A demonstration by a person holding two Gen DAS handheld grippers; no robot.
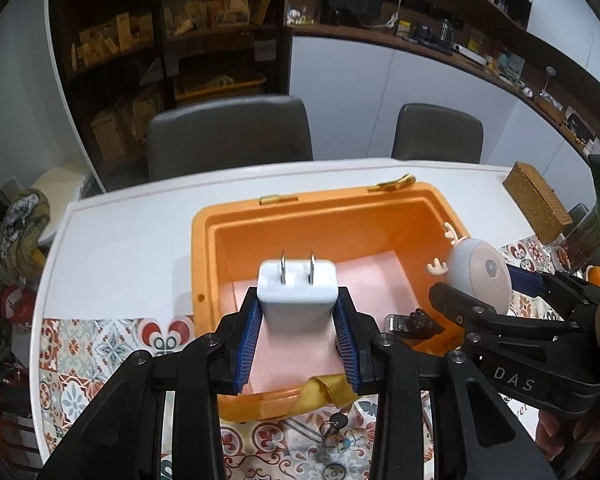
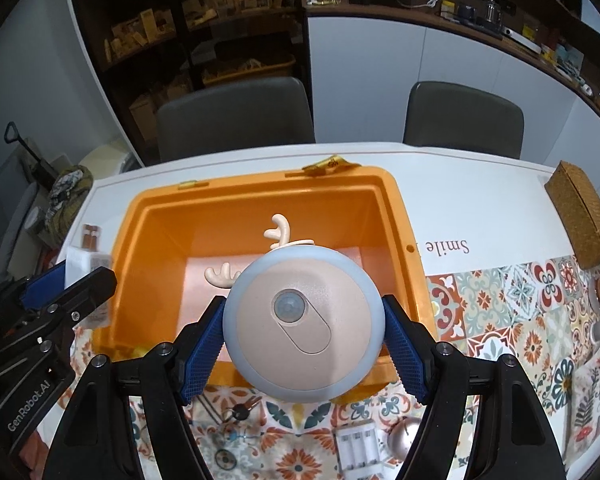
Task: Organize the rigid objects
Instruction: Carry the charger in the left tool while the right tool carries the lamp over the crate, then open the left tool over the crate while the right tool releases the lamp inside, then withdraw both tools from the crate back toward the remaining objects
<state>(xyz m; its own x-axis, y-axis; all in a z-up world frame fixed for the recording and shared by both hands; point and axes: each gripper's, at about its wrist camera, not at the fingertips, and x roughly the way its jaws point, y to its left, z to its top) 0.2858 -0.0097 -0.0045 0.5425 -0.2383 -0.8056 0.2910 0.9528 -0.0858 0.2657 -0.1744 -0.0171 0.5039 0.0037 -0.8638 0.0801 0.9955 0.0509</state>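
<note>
Plainly, each wrist view gives its own load best. From the left wrist, the left gripper [image 1: 298, 320] is clamped by its blue ribbed pads on a white square plug-in charger [image 1: 297, 284], its two metal prongs pointing away from the camera, held over the pink foam lining of the open orange plastic storage box [image 1: 204, 236]. That view also shows a small black-and-silver object [image 1: 410, 322] lying inside the box near its right wall, which the other view hides.

From the right wrist, the right gripper [image 2: 304, 344] is clamped on a round grey-and-beige night light with cream antlers [image 2: 303, 320], held above the near rim of the box; its flat face with a sensor window is turned to the camera. Only this view shows a white battery holder [image 2: 356, 446] and a rose-gold ball [image 2: 404, 438] on the patterned tile-print mat [image 2: 500, 312].

A set of keys [image 2: 240, 404] lies on the mat just before the box. A woven brown basket box [image 2: 580, 216] stands well apart at the right on the white table [image 1: 120, 248]; two grey chairs [image 1: 228, 136] stand behind it.
</note>
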